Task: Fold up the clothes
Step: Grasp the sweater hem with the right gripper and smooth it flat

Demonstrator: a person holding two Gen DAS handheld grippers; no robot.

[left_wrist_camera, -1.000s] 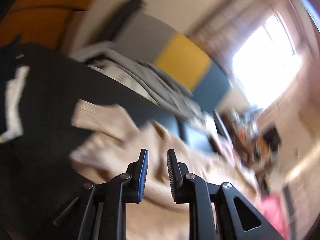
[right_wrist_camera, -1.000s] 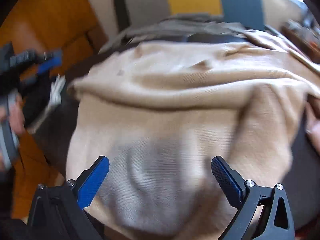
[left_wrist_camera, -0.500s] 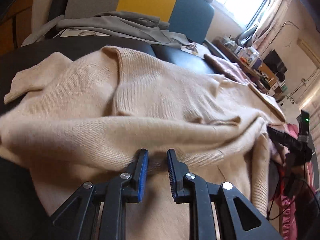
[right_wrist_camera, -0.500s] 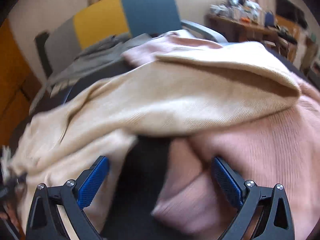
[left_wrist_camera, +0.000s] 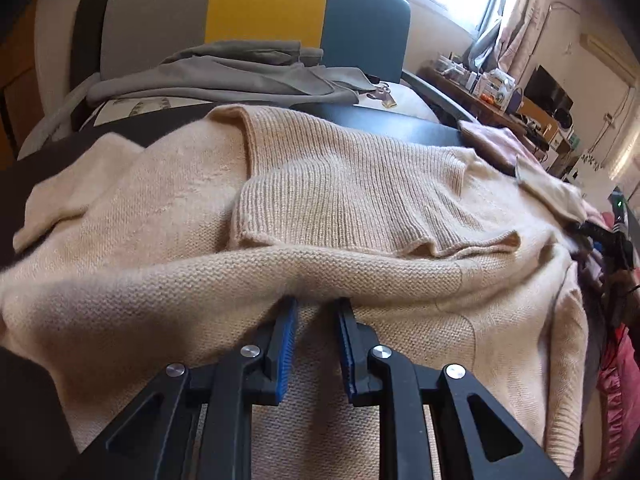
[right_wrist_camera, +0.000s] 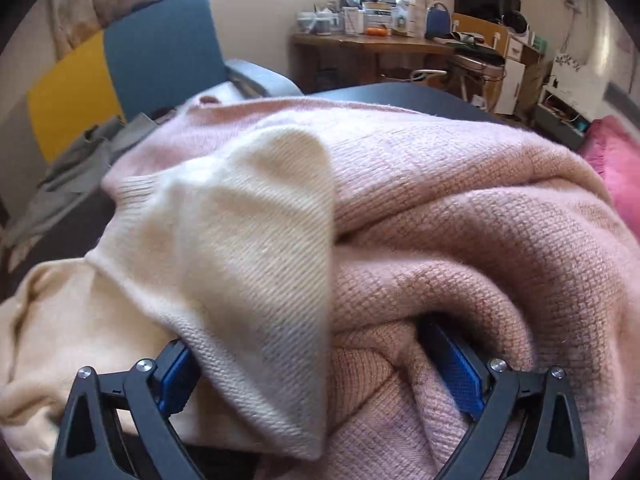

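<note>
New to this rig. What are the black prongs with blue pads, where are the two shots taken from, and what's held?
No robot arm: a person holds a two-finger gripper in each hand, each carrying a fisheye camera looking along its fingers. One picture per wrist. The left gripper has its pads close together, tips tucked under a fold of the beige sweater on a dark table; whether it pinches is unclear. The right gripper is wide open, pushed into a beige sleeve and a pink sweater. A grey garment lies behind.
</note>
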